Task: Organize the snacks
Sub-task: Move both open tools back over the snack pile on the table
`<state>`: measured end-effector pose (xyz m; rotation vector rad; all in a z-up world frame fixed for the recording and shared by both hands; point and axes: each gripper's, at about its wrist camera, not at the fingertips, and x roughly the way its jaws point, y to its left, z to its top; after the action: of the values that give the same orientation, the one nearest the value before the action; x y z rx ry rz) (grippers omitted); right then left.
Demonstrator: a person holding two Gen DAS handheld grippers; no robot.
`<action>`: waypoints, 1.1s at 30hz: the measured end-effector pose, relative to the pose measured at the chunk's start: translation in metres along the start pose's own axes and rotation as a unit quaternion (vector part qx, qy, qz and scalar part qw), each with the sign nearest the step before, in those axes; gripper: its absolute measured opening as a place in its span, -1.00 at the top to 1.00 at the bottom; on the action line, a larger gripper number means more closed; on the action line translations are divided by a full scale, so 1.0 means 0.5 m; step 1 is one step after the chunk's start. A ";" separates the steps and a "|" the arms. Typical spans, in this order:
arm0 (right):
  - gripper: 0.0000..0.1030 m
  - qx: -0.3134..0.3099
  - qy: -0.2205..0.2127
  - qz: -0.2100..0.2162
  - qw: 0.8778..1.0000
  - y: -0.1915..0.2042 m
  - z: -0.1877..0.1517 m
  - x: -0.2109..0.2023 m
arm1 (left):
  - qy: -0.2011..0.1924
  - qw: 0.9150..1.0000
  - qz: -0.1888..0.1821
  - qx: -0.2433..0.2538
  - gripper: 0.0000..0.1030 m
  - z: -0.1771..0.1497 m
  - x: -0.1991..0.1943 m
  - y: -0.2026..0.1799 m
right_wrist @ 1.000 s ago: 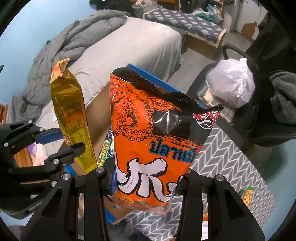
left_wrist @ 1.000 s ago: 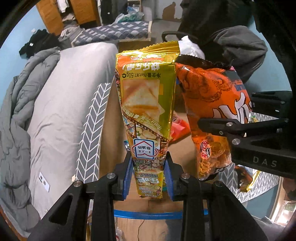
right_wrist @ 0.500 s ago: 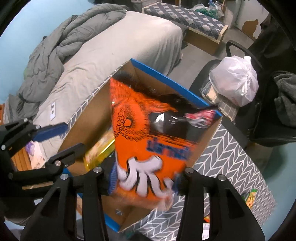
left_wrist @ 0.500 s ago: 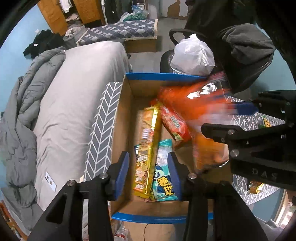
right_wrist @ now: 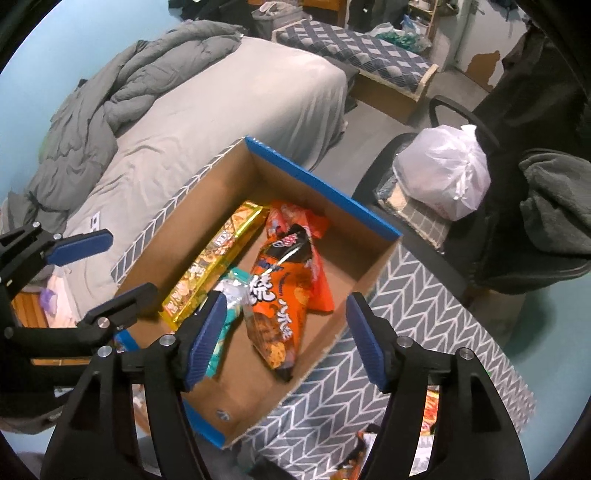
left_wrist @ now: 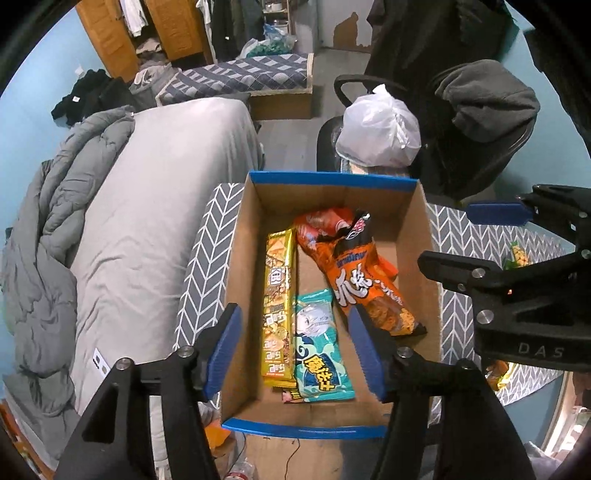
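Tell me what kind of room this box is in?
Most likely a lived-in bedroom: a bed with a rumpled grey duvet, clothes hanging by wooden wardrobe doors, and a second mattress.

Both claws are pointed steeply downward and held side by side. The left claw is spread, its jaws having just been opening, with nothing gripped between the blue pads. The right claw is likewise parted, just opened, and empty.
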<state>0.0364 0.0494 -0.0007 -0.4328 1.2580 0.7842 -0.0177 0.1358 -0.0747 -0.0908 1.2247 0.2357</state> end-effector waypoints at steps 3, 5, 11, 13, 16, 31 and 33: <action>-0.34 0.006 -0.002 -0.004 1.000 -0.012 -0.011 -0.013 | -0.004 1.000 -0.004 0.003 -0.24 0.001 -0.009 -0.007; -0.34 0.010 -0.002 -0.006 1.000 -0.019 -0.017 -0.020 | -0.004 1.000 -0.006 0.006 -0.24 0.003 -0.014 -0.014; -0.35 0.028 -0.007 -0.011 1.000 -0.046 -0.041 -0.044 | -0.001 1.000 -0.016 0.011 -0.32 0.004 -0.014 -0.035; -0.35 0.035 -0.008 -0.013 0.999 -0.057 -0.051 -0.052 | 0.001 1.000 -0.022 0.014 -0.32 0.004 -0.013 -0.044; -0.35 0.047 -0.008 -0.017 0.999 -0.077 -0.069 -0.062 | 0.003 0.999 -0.030 0.020 -0.33 0.006 -0.014 -0.063; -0.35 0.157 0.005 -0.035 0.987 -0.229 -0.222 -0.109 | 0.008 0.988 -0.070 0.137 -0.39 0.002 -0.008 -0.253; -0.35 0.172 0.008 -0.038 0.984 -0.249 -0.244 -0.114 | 0.009 0.985 -0.072 0.156 -0.43 0.000 -0.003 -0.282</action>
<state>0.0391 -0.1339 0.0047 -0.2042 1.3528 0.4870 0.0141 -0.0014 -0.0816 0.0903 1.2539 -0.0853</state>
